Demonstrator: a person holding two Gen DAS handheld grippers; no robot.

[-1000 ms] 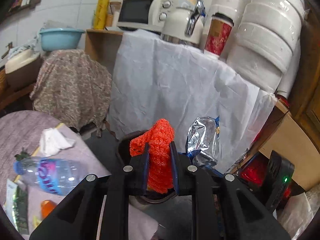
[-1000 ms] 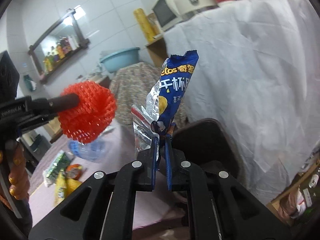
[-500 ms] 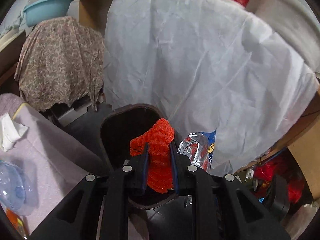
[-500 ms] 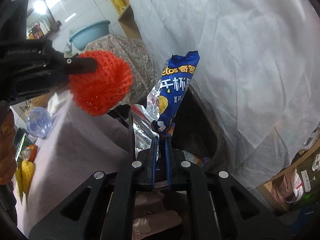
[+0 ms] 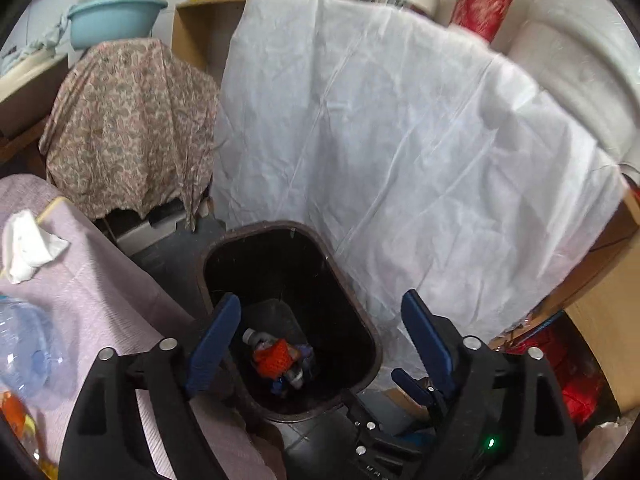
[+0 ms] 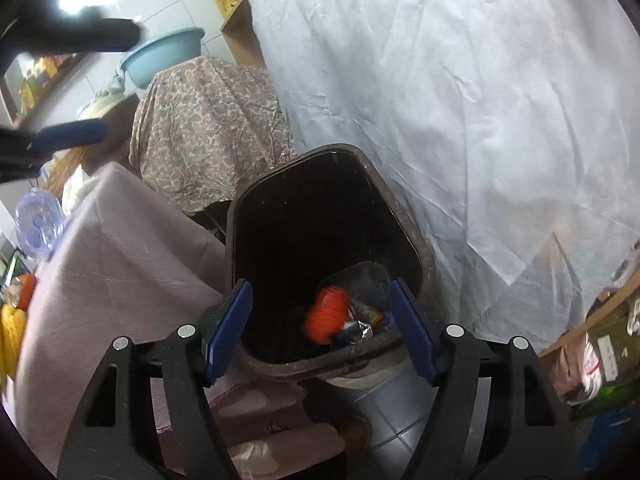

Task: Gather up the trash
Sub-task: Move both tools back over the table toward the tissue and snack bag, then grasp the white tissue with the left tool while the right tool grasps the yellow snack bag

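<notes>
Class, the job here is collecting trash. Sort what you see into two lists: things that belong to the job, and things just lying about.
Belongs to the job:
- dark bin
- orange foam net lying in the bin
- snack wrapper beside it
- crumpled tissue on the table
- plastic bottle on the table

Just lying about:
- white sheet
- patterned cloth
- blue basin

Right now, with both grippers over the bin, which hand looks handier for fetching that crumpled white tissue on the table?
Probably the left. The left gripper sees the tissue on the table beside the bin. The right gripper sits farther from it. Both jaws are opening, empty.
</notes>
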